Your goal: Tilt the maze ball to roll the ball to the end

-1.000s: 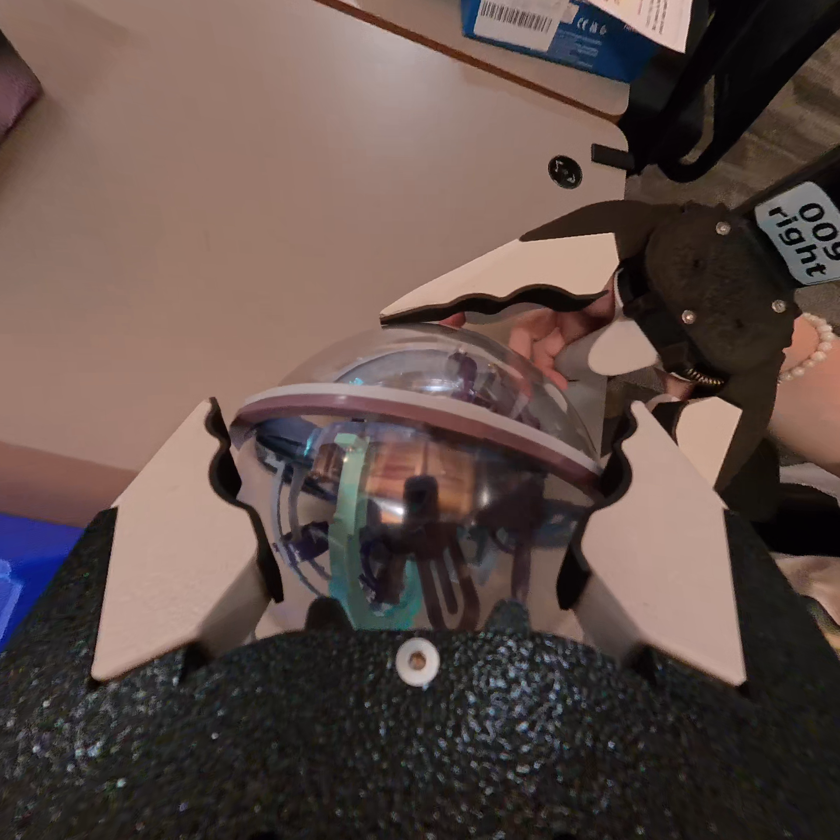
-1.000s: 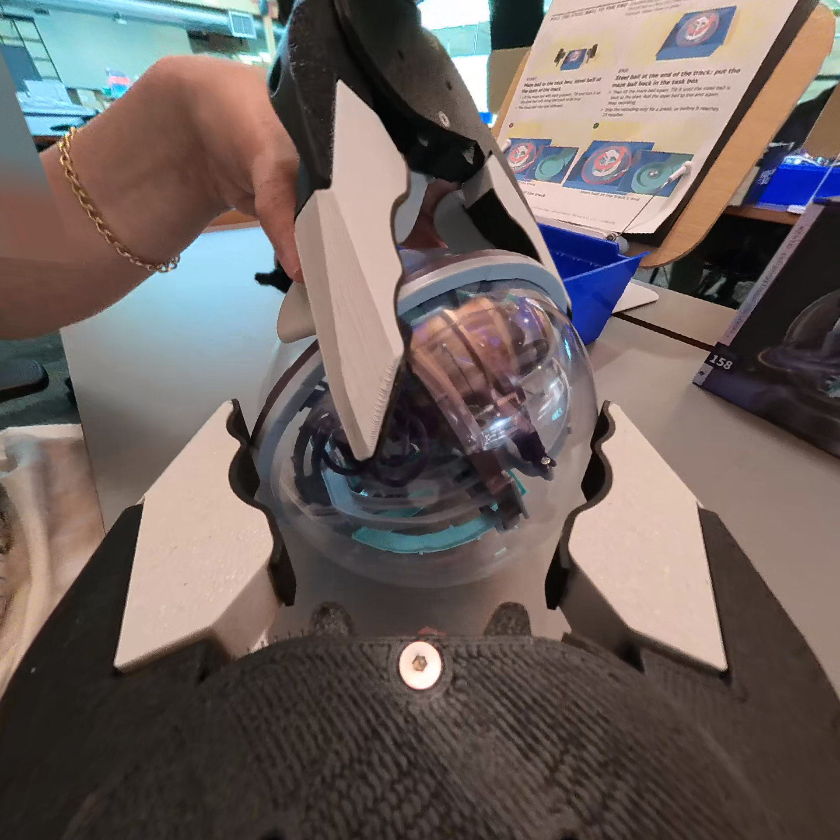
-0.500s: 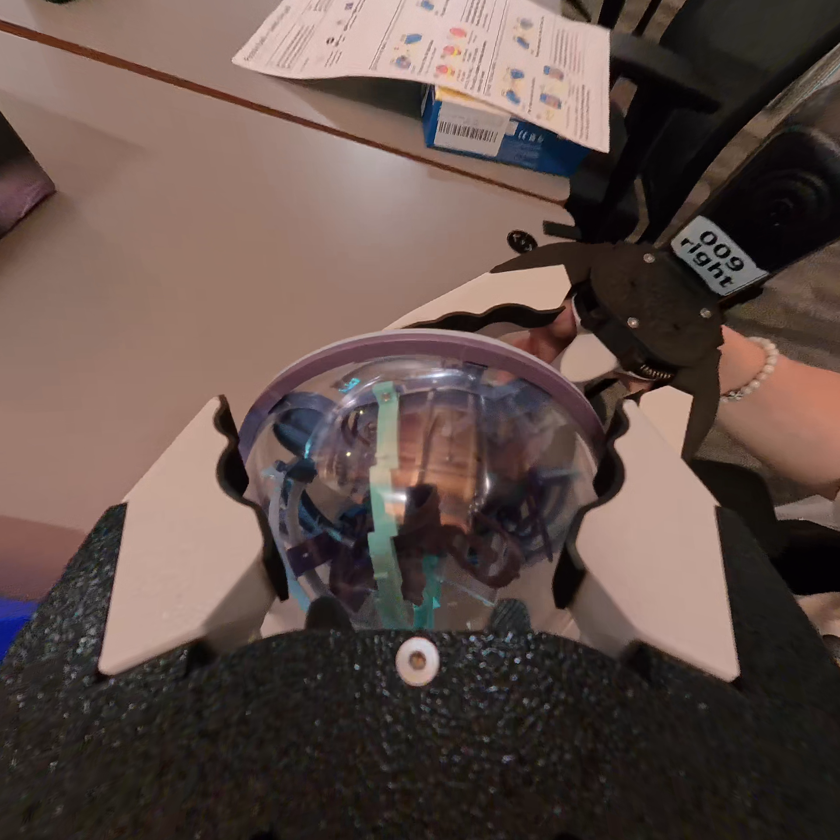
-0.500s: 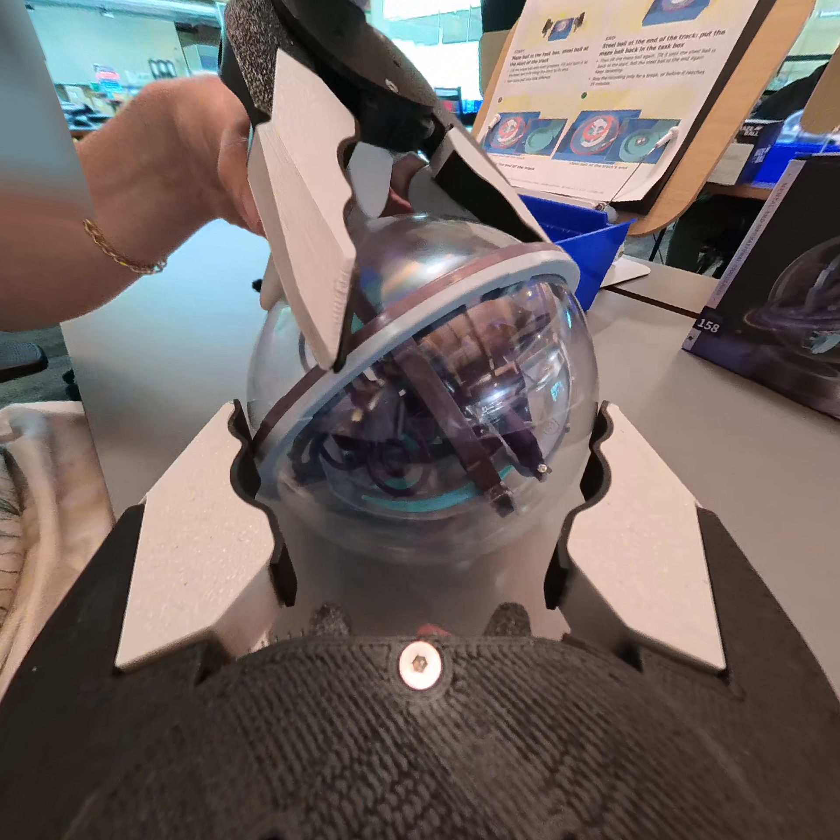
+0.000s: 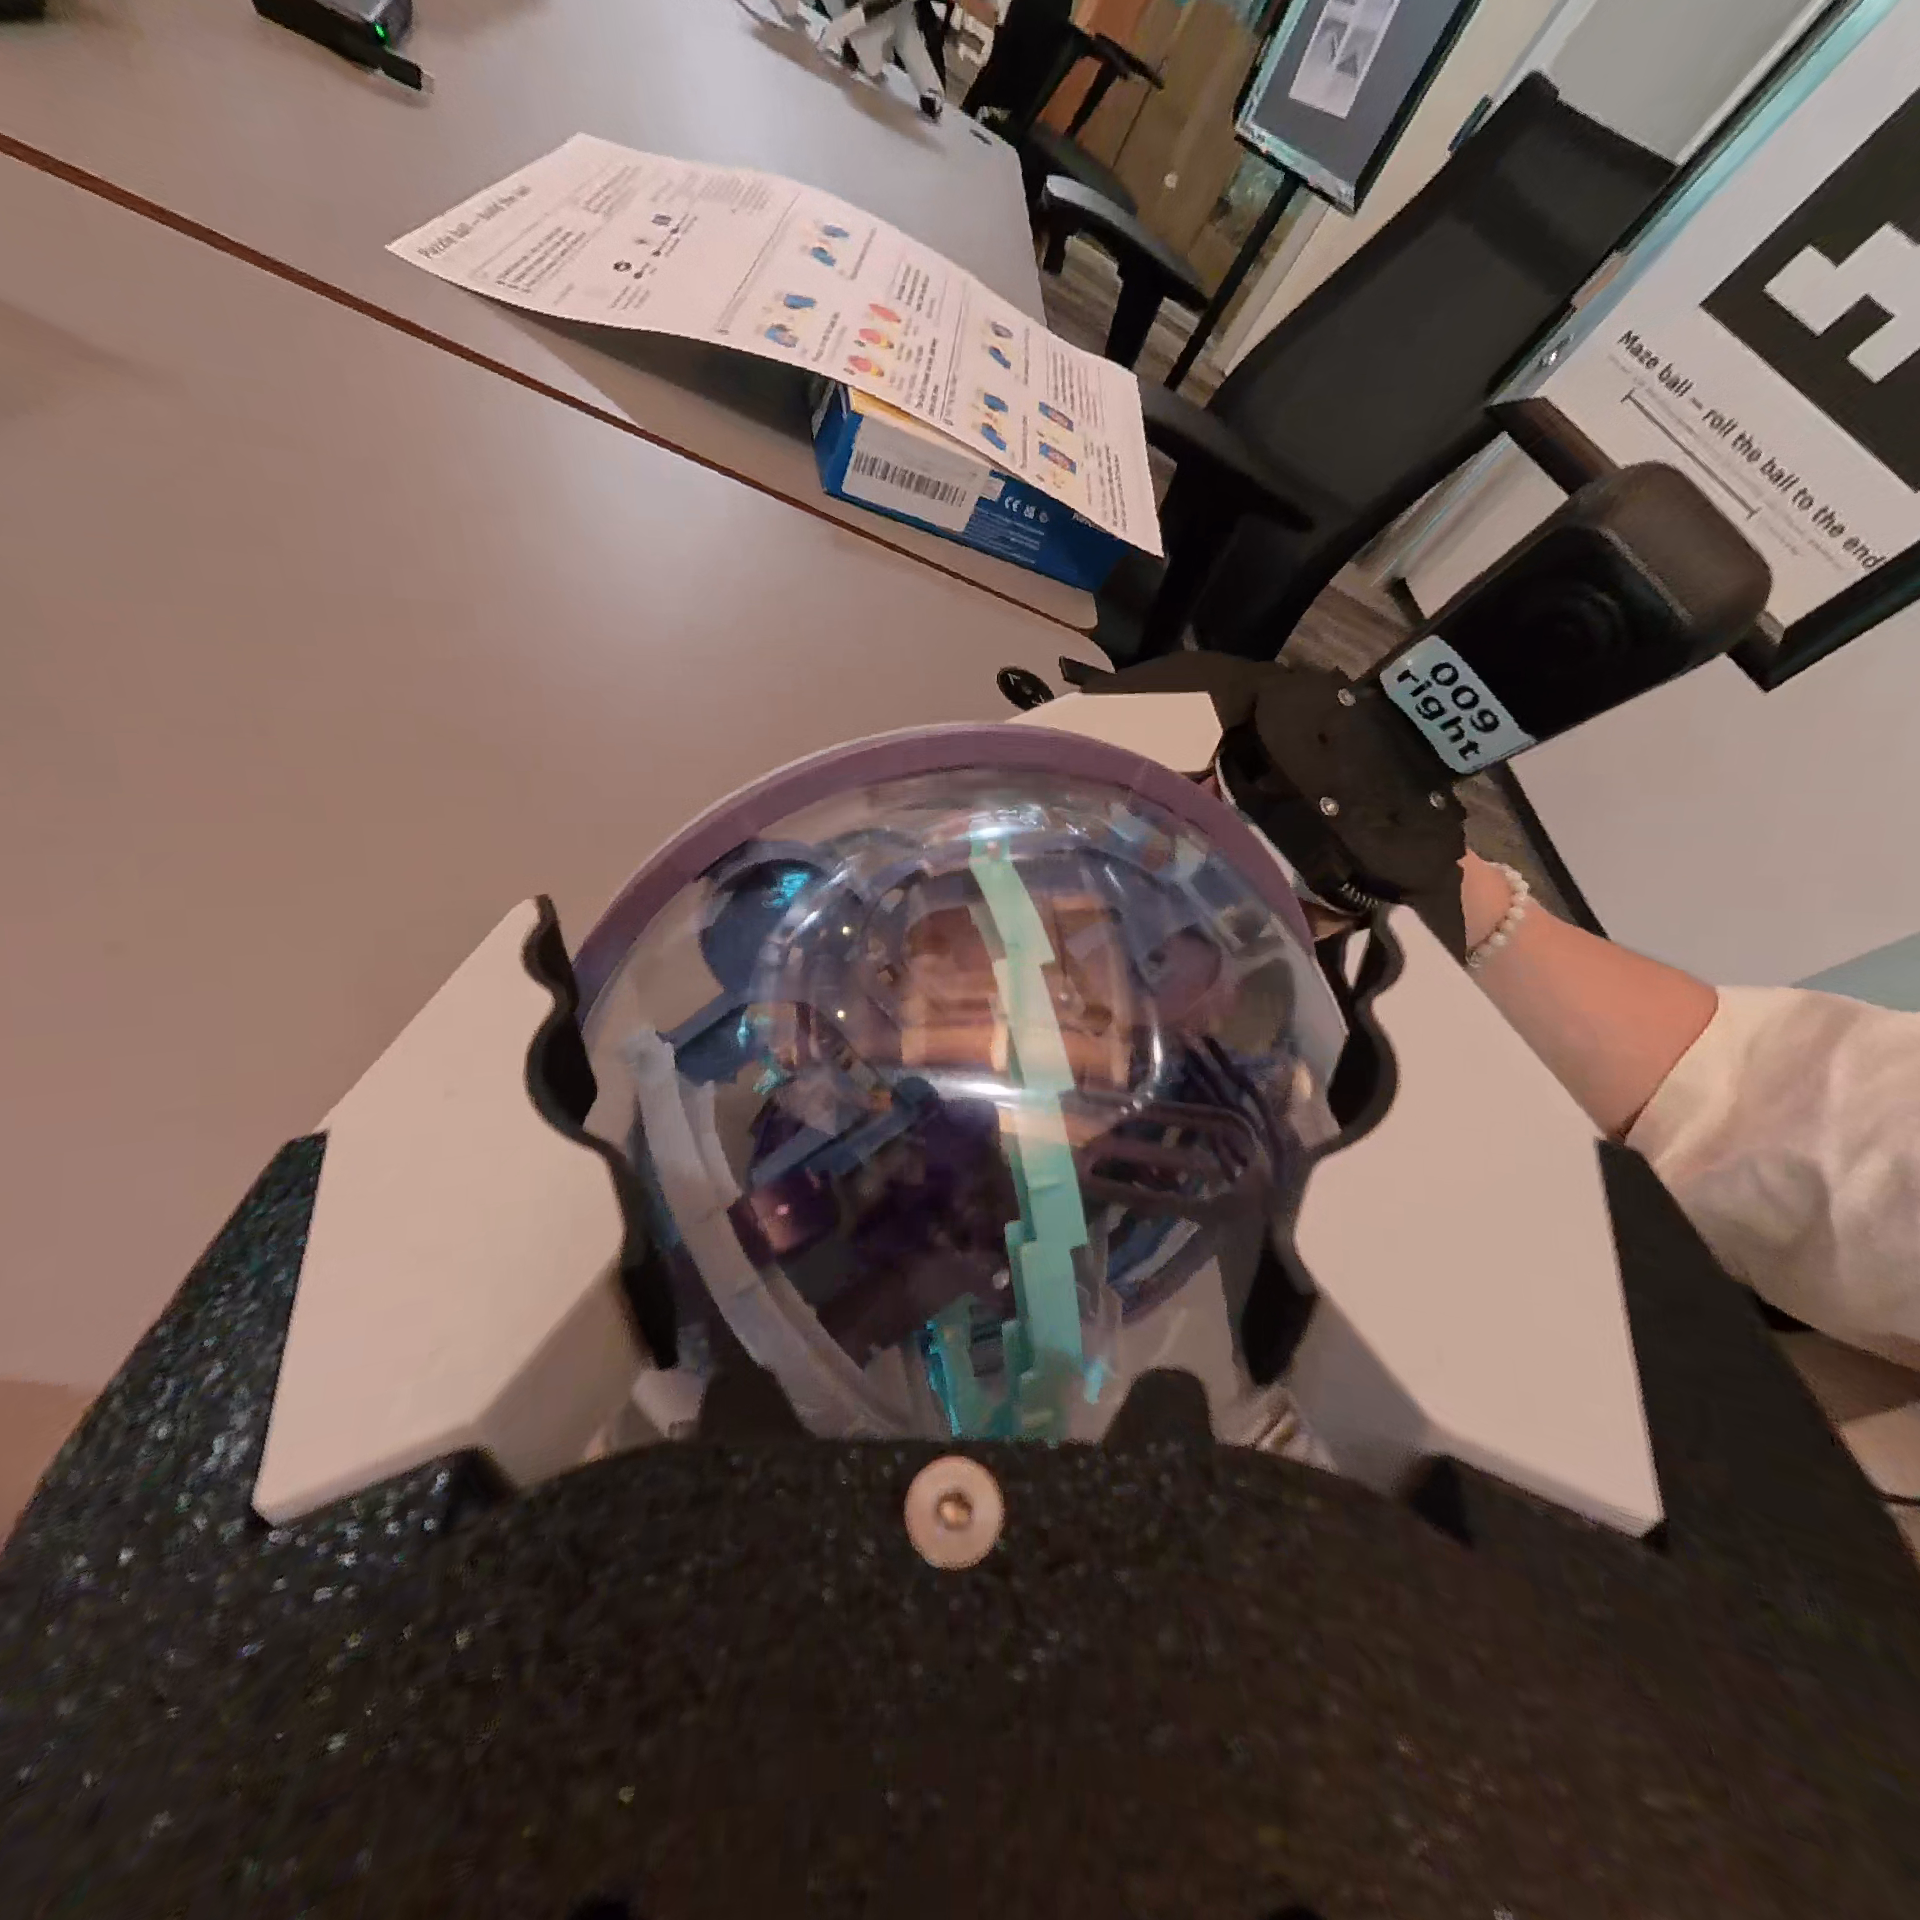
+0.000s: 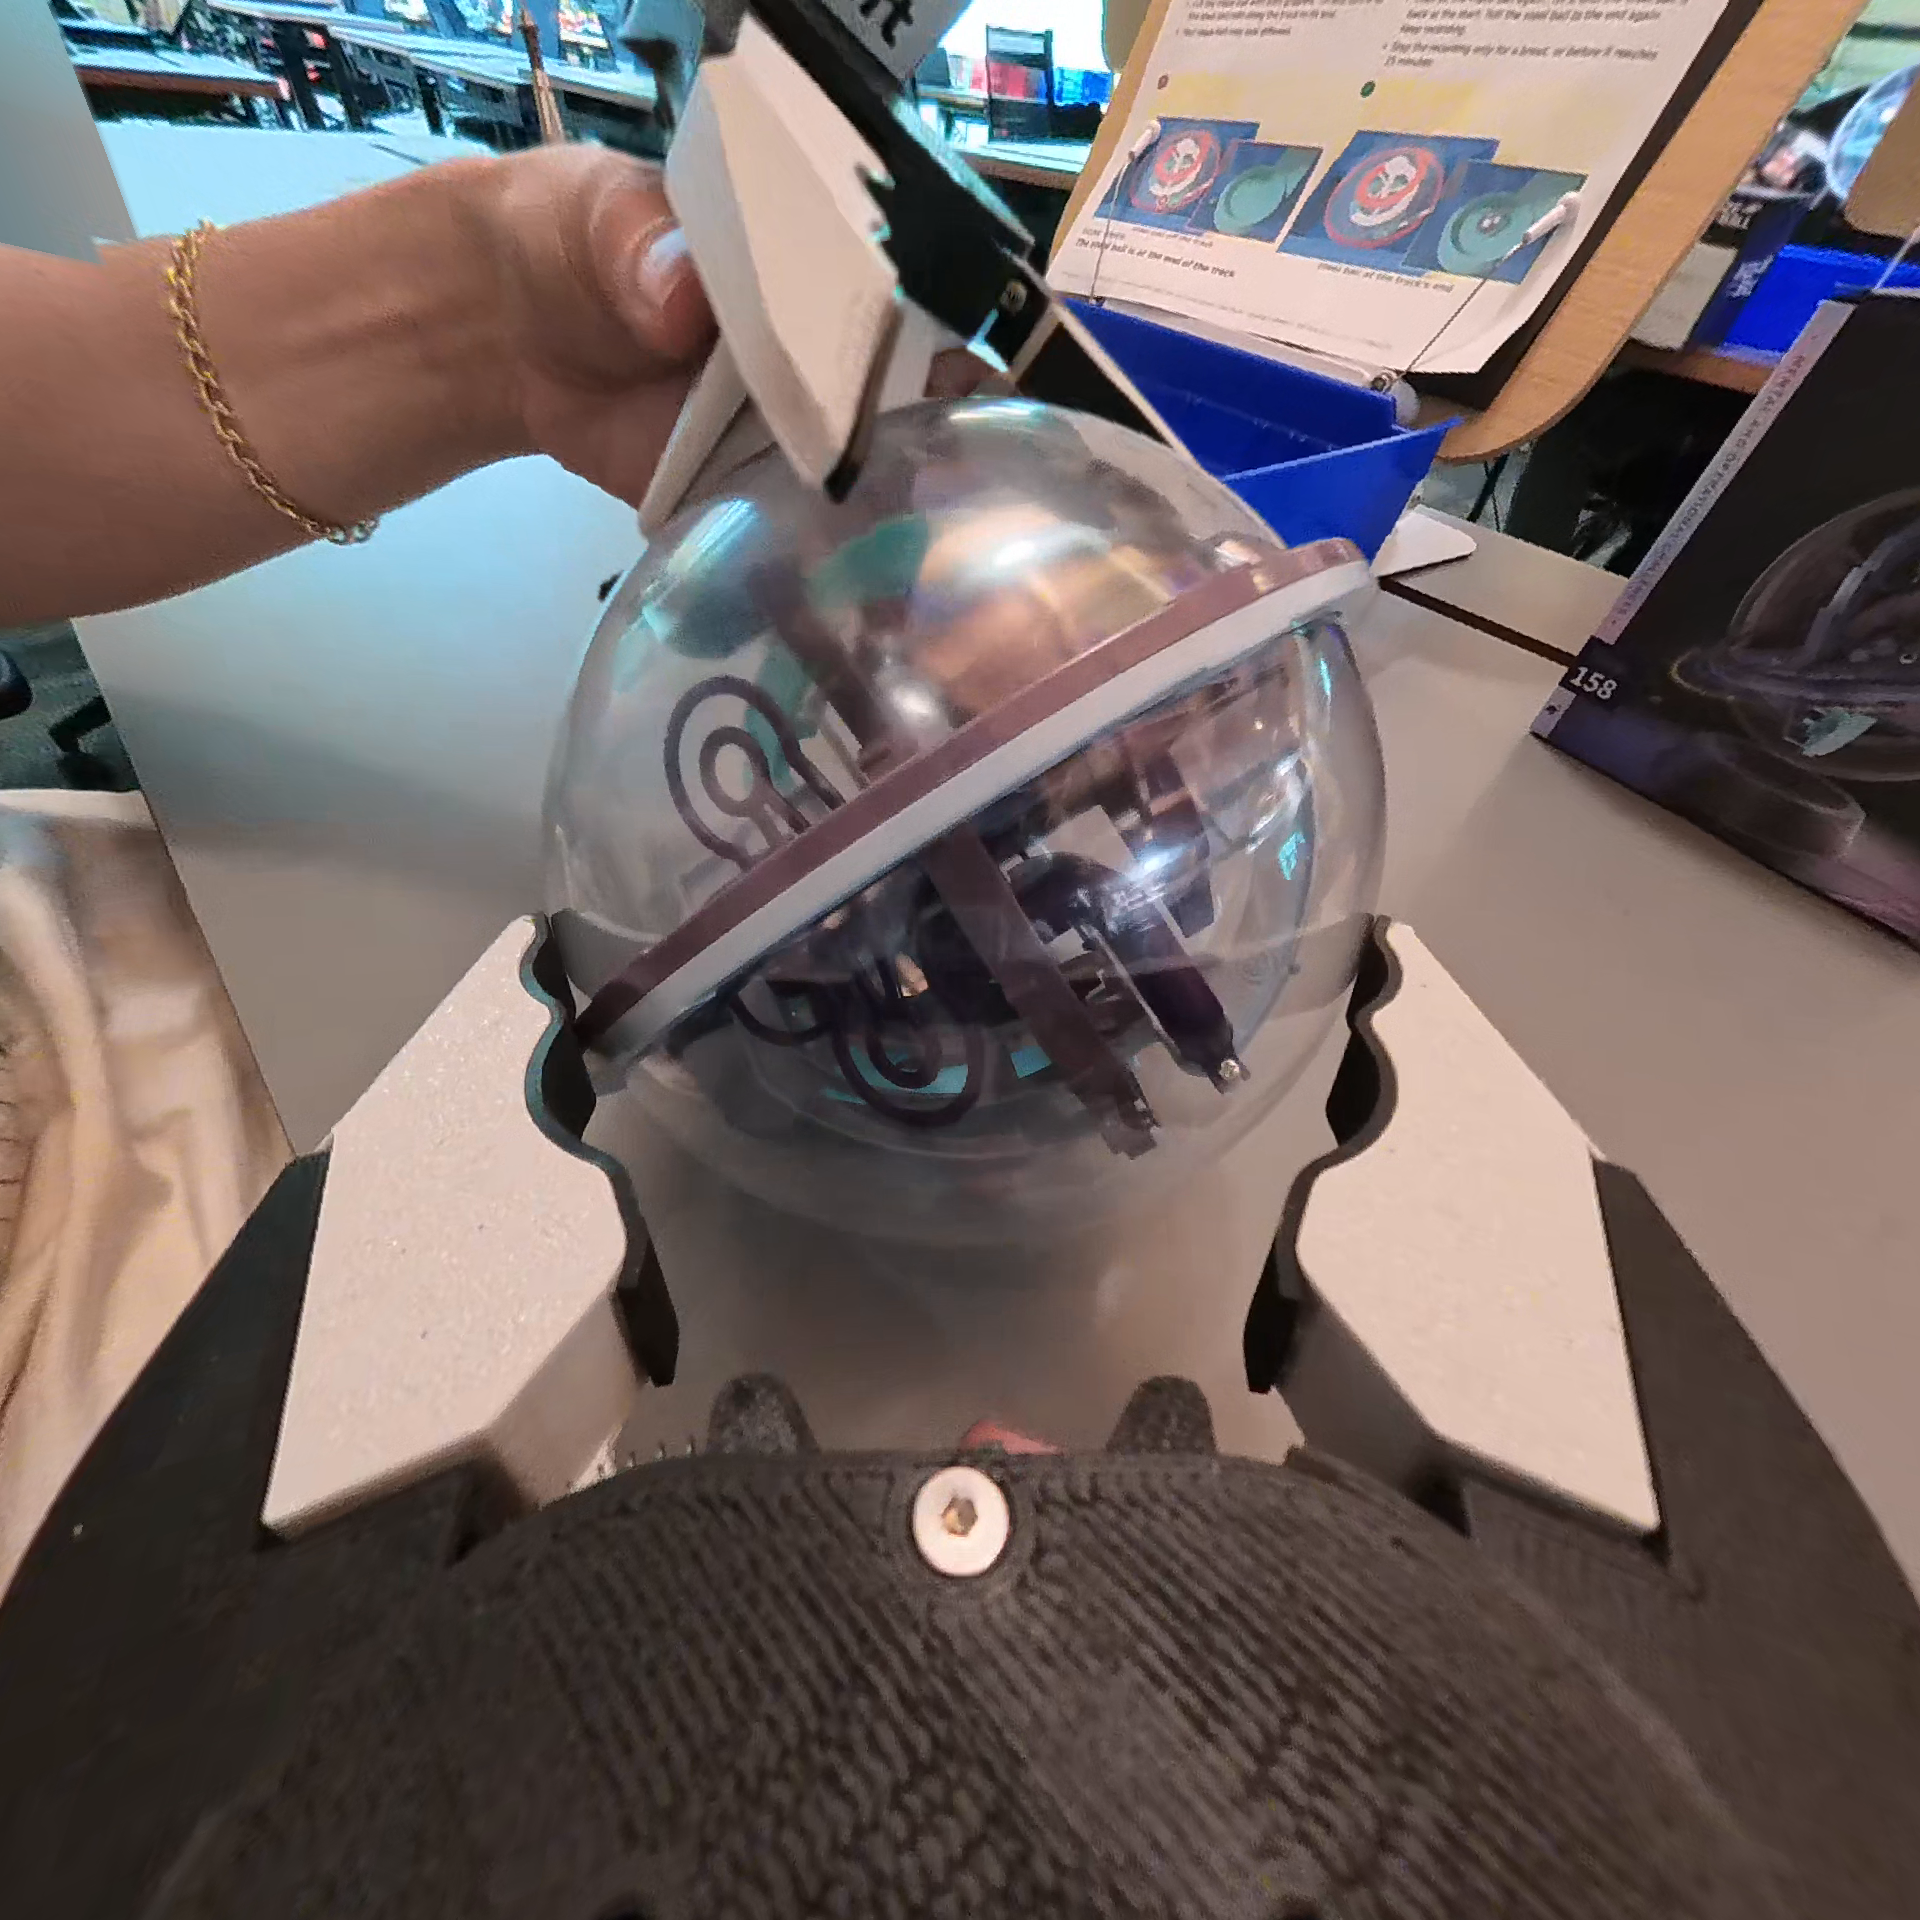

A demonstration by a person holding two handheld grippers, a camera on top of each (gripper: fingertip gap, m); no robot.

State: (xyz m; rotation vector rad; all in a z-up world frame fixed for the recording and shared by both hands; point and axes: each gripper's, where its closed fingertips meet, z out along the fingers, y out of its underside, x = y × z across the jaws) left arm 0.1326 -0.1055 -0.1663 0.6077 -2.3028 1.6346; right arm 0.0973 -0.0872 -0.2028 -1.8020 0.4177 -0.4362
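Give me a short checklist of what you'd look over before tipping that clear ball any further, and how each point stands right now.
1. Left gripper has the maze ball between its fingers: ok.
2. Right gripper touches the ball on both sides: cannot tell; the band meets one finger, while the other shows a gap.
3. Band around the ball is tilted: ok, it slants clearly.
4. Little ball inside the maze located: cannot tell, glare and tracks hide it.
5. Table under the ball free of clutter: ok.
6. Dark box clear of the ball: ok.
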